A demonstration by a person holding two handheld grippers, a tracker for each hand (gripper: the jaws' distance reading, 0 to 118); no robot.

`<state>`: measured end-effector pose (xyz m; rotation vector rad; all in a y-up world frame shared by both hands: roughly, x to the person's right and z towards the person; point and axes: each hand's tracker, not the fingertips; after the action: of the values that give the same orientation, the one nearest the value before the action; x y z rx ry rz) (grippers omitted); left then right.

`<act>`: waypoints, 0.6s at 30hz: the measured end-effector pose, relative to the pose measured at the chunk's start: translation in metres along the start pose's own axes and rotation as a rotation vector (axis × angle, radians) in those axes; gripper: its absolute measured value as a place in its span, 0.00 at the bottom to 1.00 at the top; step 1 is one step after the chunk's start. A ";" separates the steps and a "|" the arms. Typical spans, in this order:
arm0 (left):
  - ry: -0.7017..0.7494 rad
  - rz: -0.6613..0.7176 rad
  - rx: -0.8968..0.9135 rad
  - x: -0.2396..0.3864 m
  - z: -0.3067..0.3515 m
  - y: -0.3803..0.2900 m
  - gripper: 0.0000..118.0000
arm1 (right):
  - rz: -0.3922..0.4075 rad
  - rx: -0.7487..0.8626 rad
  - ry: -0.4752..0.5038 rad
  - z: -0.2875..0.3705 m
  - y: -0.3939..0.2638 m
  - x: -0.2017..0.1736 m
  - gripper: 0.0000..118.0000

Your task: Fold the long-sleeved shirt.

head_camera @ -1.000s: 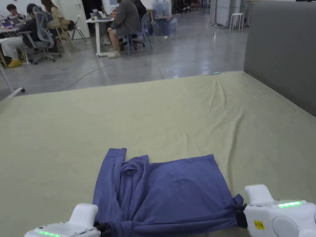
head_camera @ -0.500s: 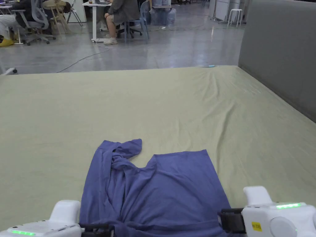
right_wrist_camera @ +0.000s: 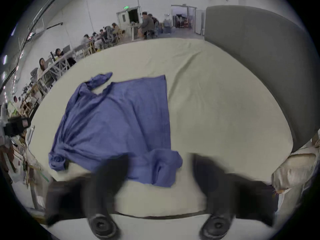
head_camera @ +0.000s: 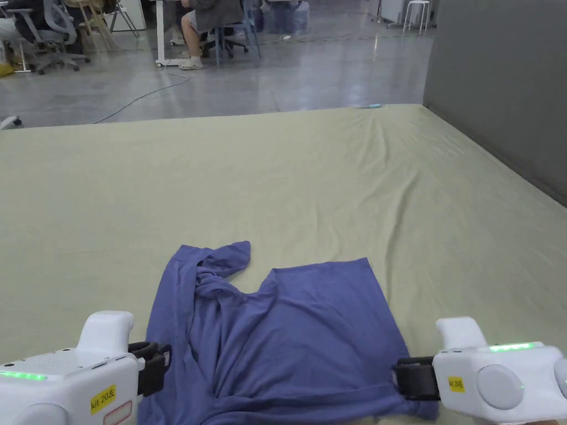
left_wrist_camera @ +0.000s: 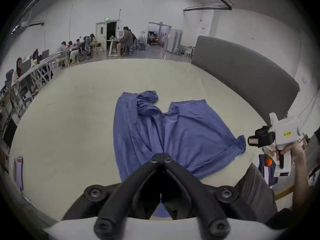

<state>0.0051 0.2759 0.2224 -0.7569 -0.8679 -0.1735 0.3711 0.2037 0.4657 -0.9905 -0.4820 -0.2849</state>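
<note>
the blue long-sleeved shirt point(head_camera: 288, 337) lies flat on the green sheet point(head_camera: 332, 182). left gripper point(left_wrist_camera: 161, 159), at 7 o'clock, jaws closed together; right gripper point(right_wrist_camera: 160, 165), at 4 o'clock, spread wide, both holding nothing.

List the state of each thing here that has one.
Shirt: lying on the bed, partly folded, near corners bunched, held by neither gripper.
Left gripper: shut, empty, beside the shirt.
Right gripper: open, empty, apart from the shirt's corner.
Sheet: spread, creased on the right.
</note>
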 end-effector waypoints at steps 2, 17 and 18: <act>-0.002 -0.021 -0.007 0.004 -0.008 0.008 0.00 | -0.004 -0.021 -0.010 -0.017 -0.002 -0.001 0.84; 0.080 -0.297 -0.177 0.009 -0.222 0.126 1.00 | 0.078 -0.101 0.000 -0.051 -0.002 -0.012 0.05; 0.086 -0.286 -0.204 0.009 -0.237 0.124 1.00 | 0.075 -0.102 0.003 -0.051 -0.002 -0.011 0.05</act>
<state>0.2127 0.2101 0.0662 -0.8061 -0.8824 -0.5515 0.3737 0.1593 0.4379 -1.1047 -0.4299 -0.2456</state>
